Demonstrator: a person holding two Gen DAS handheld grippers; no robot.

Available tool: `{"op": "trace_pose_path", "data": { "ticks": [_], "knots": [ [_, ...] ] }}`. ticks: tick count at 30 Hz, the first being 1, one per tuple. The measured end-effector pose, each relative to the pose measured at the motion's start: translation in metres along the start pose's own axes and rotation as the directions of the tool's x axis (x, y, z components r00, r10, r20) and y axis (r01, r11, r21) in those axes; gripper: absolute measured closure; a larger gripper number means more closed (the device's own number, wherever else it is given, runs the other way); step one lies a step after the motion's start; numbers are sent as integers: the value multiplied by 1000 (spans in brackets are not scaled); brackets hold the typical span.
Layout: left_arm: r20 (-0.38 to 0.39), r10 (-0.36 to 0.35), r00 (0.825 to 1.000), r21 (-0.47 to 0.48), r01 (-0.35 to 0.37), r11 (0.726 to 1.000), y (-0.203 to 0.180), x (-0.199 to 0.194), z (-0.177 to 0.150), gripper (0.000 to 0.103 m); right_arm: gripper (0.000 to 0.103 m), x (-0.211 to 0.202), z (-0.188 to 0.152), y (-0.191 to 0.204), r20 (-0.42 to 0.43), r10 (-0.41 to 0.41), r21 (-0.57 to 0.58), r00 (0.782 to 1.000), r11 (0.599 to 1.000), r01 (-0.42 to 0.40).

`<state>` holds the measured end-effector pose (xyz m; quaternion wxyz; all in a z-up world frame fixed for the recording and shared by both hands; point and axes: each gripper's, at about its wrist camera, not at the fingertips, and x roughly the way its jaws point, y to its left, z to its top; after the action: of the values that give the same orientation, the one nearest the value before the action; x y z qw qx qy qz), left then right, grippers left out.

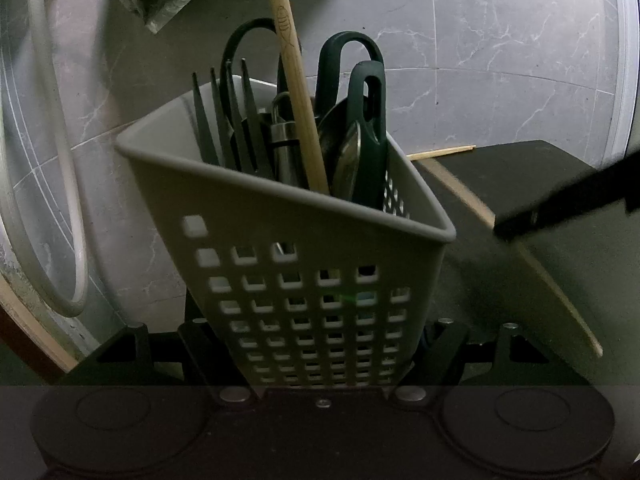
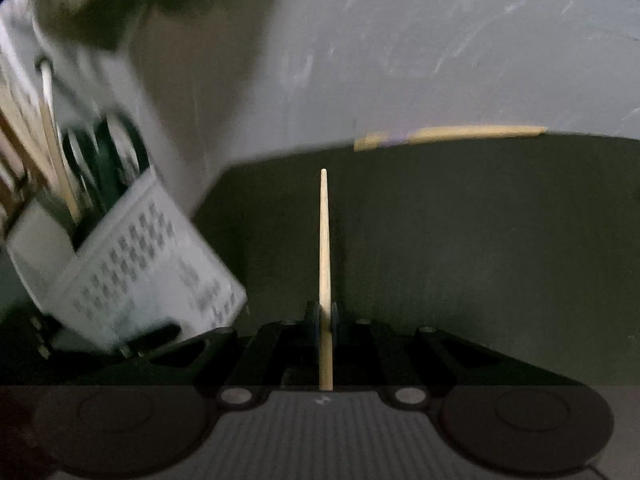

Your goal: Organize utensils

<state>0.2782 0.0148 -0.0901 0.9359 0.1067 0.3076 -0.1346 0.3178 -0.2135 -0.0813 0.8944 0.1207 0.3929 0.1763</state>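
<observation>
Left wrist view: my left gripper (image 1: 320,344) clamps the grey perforated plastic utensil caddy (image 1: 288,216), tilted, holding dark green forks (image 1: 224,120), 1 pale wooden chopstick (image 1: 296,88) and green-handled tools. Right wrist view, blurred at the left: my right gripper (image 2: 326,314) is clenched on 1 tapered pale wooden chopstick (image 2: 324,240), pointing straight ahead above the dark tabletop (image 2: 480,240), the caddy just to its left.
</observation>
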Motion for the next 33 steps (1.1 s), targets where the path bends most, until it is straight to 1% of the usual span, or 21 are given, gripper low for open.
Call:
{"op": "trace_pose_path", "data": {
  "ticks": [2,3,6,8,10,12,13,15,16,17,18,19,20,21,23,25,26,30,33],
  "knots": [
    [-1,0,1000,0,0,1000,0,0,0,26,97,-11,9,-4,90,48,32,995,998,-51],
    [-1,0,1000,1,0,1000,0,0,0,26,97,-20,12,-3,145,70,38,987,996,-77],
    [-1,-1,1000,2,1,1000,1,1,0,26,97,-48,22,6,282,131,28,950,989,-145],
    [-1,-1,1000,2,1,1000,1,0,-1,26,97,-66,34,17,369,183,-1,911,981,-196],
    [-2,0,1000,6,0,1000,1,0,-1,25,97,-81,47,31,438,241,-47,866,968,-246],
    [-2,0,1000,5,0,1000,2,0,-2,25,97,-93,61,48,502,305,-112,809,951,-289],
    [-2,0,1000,6,0,1000,1,0,-1,25,97,-96,68,59,531,341,-146,776,939,-312],
    [-3,0,1000,7,0,1000,1,0,-1,25,96,-100,80,74,564,401,-197,722,915,-353],
    [-4,0,1000,6,0,1000,1,0,-1,25,96,-98,83,82,570,427,-223,702,903,-368],
    [-6,-1,1000,5,1,1000,1,0,-1,25,96,-95,84,93,574,443,-250,688,895,-368],
    [-6,-1,1000,5,1,1000,1,0,-1,25,96,-89,84,102,573,458,-278,679,889,-365],
    [-7,-1,1000,6,1,1000,1,0,0,25,96,-83,82,109,572,464,-294,676,886,-359],
    [-9,-1,1000,6,1,1000,1,0,0,25,96,-74,80,117,567,469,-309,678,883,-353],
    [-11,-2,1000,5,2,1000,2,0,0,25,96,-67,77,122,557,471,-325,684,882,-342],
    [-13,-2,1000,2,2,1000,2,1,1,26,96,-53,68,128,536,459,-350,709,885,-309],
    [-14,-2,1000,1,2,1000,2,1,2,26,96,-36,60,131,502,456,-355,735,884,-305],
    [-15,-2,1000,-1,2,1000,3,1,2,26,96,-32,55,132,493,451,-356,743,885,-301],
    [-16,-2,1000,0,2,1000,3,1,2,26,96,-24,39,131,461,436,-367,773,887,-281],
    [-19,-4,1000,1,4,1000,4,1,2,26,96,-25,26,126,448,434,-373,781,885,-278]
  ]
}}
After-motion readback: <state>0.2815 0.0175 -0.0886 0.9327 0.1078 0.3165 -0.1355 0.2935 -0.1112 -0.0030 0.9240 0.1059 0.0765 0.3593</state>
